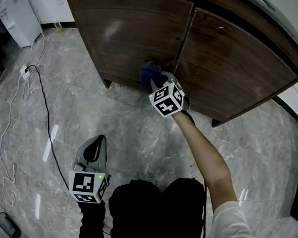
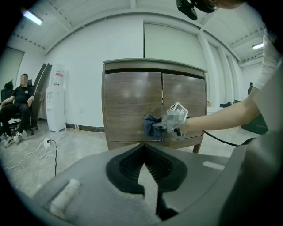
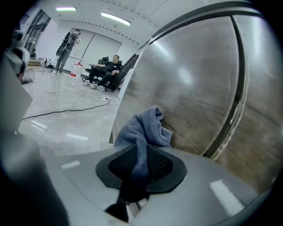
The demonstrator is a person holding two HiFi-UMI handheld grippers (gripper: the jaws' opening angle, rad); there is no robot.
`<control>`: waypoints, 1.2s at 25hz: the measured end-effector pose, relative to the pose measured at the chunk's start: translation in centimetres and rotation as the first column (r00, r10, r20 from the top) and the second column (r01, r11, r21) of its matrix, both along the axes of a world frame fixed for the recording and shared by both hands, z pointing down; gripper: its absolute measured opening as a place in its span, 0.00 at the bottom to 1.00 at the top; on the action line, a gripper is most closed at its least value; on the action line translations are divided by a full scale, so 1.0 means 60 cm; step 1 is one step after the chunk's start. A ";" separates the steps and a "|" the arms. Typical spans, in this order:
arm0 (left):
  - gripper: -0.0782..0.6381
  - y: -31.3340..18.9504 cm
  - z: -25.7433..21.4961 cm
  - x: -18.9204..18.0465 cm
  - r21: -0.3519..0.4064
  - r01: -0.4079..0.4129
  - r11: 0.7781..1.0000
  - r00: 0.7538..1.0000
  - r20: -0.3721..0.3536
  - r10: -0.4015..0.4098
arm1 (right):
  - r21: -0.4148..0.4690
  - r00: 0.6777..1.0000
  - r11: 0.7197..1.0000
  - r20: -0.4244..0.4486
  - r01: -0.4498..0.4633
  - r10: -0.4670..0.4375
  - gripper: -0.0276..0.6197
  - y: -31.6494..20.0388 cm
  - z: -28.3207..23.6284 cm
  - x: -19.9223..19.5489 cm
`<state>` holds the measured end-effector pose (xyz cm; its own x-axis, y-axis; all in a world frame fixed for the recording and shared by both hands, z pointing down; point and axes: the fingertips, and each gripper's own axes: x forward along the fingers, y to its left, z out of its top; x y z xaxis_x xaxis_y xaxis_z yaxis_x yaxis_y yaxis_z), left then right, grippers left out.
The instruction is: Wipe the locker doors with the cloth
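Observation:
The dark wooden locker has a left door [image 1: 129,34] and a right door [image 1: 233,66] that meet at a vertical seam. My right gripper [image 1: 155,83] is shut on a blue cloth [image 1: 148,71], which it presses low on the left door, just beside the seam. The right gripper view shows the cloth [image 3: 143,128] bunched up from between the jaws against the wood [image 3: 190,97]. My left gripper [image 1: 98,140] hangs low over the floor, well back from the locker, shut and holding nothing. From it I see the cloth [image 2: 151,126] and the right gripper [image 2: 170,121] at the doors.
A white water dispenser [image 1: 17,15] stands left of the locker. A black cable [image 1: 43,114] and a white cord with a plug [image 1: 25,71] run over the marble floor at the left. A person sits on a chair [image 2: 17,106] far left.

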<state>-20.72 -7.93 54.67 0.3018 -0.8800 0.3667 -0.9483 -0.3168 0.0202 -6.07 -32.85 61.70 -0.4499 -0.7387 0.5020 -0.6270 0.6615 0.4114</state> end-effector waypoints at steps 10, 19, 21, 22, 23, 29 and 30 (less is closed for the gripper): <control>0.11 0.006 -0.020 0.000 0.020 -0.001 1.000 1.000 -0.006 0.001 | 0.115 0.998 0.993 0.055 0.004 -0.010 0.16 -0.012 -0.181 -0.016; 0.11 0.011 -0.032 0.006 0.029 -0.016 0.999 1.000 -0.015 0.016 | 0.214 0.995 0.977 0.095 0.015 -0.036 0.16 -0.022 -0.343 -0.039; 0.11 0.010 -0.035 0.005 0.034 -0.015 0.999 1.000 -0.014 0.015 | 0.230 0.994 0.973 0.100 0.015 -0.039 0.16 -0.024 -0.370 -0.045; 0.11 0.010 -0.037 0.004 0.036 -0.014 0.999 1.000 -0.013 0.014 | 0.236 0.993 0.972 0.107 0.015 -0.041 0.16 -0.025 -0.382 -0.048; 0.11 0.009 -0.039 0.002 0.037 -0.012 0.999 1.000 -0.013 0.013 | 0.241 0.992 0.970 0.117 0.014 -0.044 0.16 -0.026 -0.393 -0.051; 0.11 0.009 -0.058 -0.011 0.061 0.007 0.998 1.000 -0.004 -0.007 | 0.286 0.985 0.958 0.160 0.010 -0.058 0.16 -0.031 -0.459 -0.062; 0.11 0.009 -0.060 -0.014 0.063 0.010 0.998 1.000 -0.004 -0.010 | 0.295 0.984 0.956 0.165 0.008 -0.059 0.16 -0.031 -0.469 -0.063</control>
